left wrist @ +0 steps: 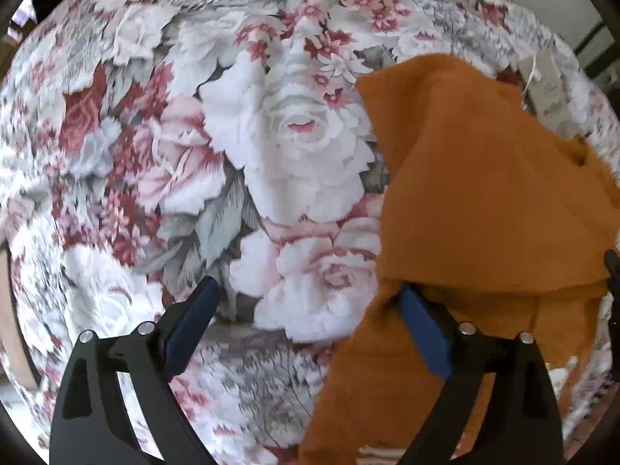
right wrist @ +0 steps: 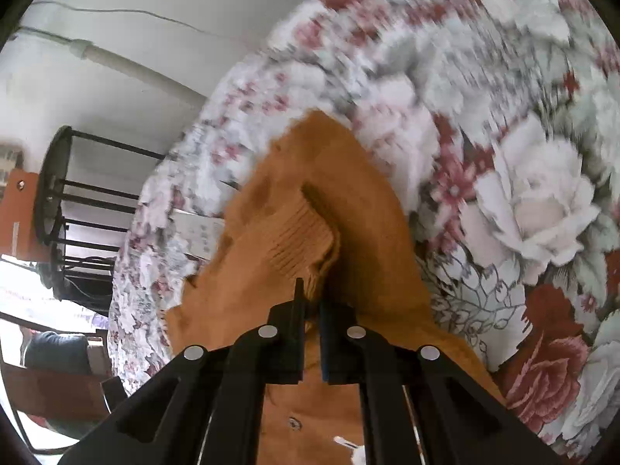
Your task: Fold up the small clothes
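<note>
A small orange knit garment [left wrist: 484,193] lies partly folded on a floral bedspread [left wrist: 271,147], at the right of the left wrist view. My left gripper [left wrist: 306,294] is open and empty, its right finger [left wrist: 422,329] touching the garment's left edge. In the right wrist view the garment [right wrist: 294,209] is lifted and bunched. My right gripper [right wrist: 310,310] is shut on its ribbed cuff or hem [right wrist: 306,244]. A button [right wrist: 294,422] shows on the cloth below the fingers.
The floral bedspread [right wrist: 503,155] covers the whole work surface. A white paper tag [left wrist: 542,81] lies beyond the garment. To the left in the right wrist view are a black metal rack [right wrist: 66,209], a white wall and the bed's edge.
</note>
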Demonstrator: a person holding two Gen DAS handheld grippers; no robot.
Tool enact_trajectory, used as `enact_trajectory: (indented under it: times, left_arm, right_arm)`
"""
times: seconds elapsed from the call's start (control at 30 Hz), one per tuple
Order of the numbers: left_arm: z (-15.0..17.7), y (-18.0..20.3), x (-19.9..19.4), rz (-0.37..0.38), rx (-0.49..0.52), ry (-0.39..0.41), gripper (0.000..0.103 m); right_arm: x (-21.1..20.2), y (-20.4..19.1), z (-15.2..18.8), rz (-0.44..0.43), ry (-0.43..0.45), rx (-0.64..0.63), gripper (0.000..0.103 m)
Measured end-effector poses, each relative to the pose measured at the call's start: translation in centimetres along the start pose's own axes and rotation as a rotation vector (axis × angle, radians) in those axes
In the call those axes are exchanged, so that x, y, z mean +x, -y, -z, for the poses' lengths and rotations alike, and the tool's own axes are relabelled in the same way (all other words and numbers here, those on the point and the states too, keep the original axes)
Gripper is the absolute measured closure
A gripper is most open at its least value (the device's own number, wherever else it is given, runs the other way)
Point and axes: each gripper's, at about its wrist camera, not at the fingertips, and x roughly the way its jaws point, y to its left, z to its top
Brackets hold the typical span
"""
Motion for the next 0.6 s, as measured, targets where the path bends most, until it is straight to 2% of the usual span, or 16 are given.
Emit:
enact_trajectory:
  times: [0.1,0.17,0.2,0.23,0.3,0.33,0.37,0.43,0.5,0.53,0.6]
  left_arm:
    - [0.2,-1.5,-1.2,0.101,-0.068,0.006,0.013]
    - [0.3,-2.2,-1.8,0.115,-0.093,0.041,0.013]
    - [0.2,-2.3,-1.8,0.095,-0.091,0.054,0.013]
    - [0.2,-2.2,-1.2,0.042,-0.072,0.059,0.013]
    - [0.3,-1.7,0.7,-0.051,-0.024,0.019,0.013]
    - [0.5,-1.6,2.0,-0.072,-0.009,-0.023,0.013]
    - [0.8,-1.5,2.5,-0.081,-0.002,-0.032,0.012]
    - [1.3,-0.7,2.4,-0.125,0.057,-0.018,0.011]
    - [2.0,-0.2,2.4,-0.161,0.106,-0.006,0.008]
    - [2.2,-0.1,2.6,-0.164,0.106,-0.012,0.007]
    - [3.3,-0.6,3.3,-0.15,0.076,-0.036,0.004]
  right_arm:
    - [-1.9,-2.1,-0.1,0.004,0.063,-0.091,0.097]
    - [-1.6,-1.6,-0.2,0.096,0.045,-0.126,0.096]
    - [-0.6,-0.8,-0.2,0.134,0.009,-0.109,0.095]
    - [0.8,0.7,-0.1,0.162,-0.045,-0.059,0.096]
    - [1.2,2.1,0.1,0.132,-0.06,0.017,0.094]
    - [0.5,1.9,-0.1,0.114,-0.047,0.038,0.09]
    - [-0.2,1.4,-0.2,0.113,-0.025,0.036,0.088]
    - [-2.5,-0.1,-0.6,0.161,0.081,0.0,0.061]
    - [-4.1,-1.7,-0.6,0.209,0.188,-0.036,0.06]
    - [-4.1,-2.4,-0.6,0.192,0.197,-0.056,0.06]
    - [-3.1,-4.3,-0.5,0.102,0.161,-0.111,0.061]
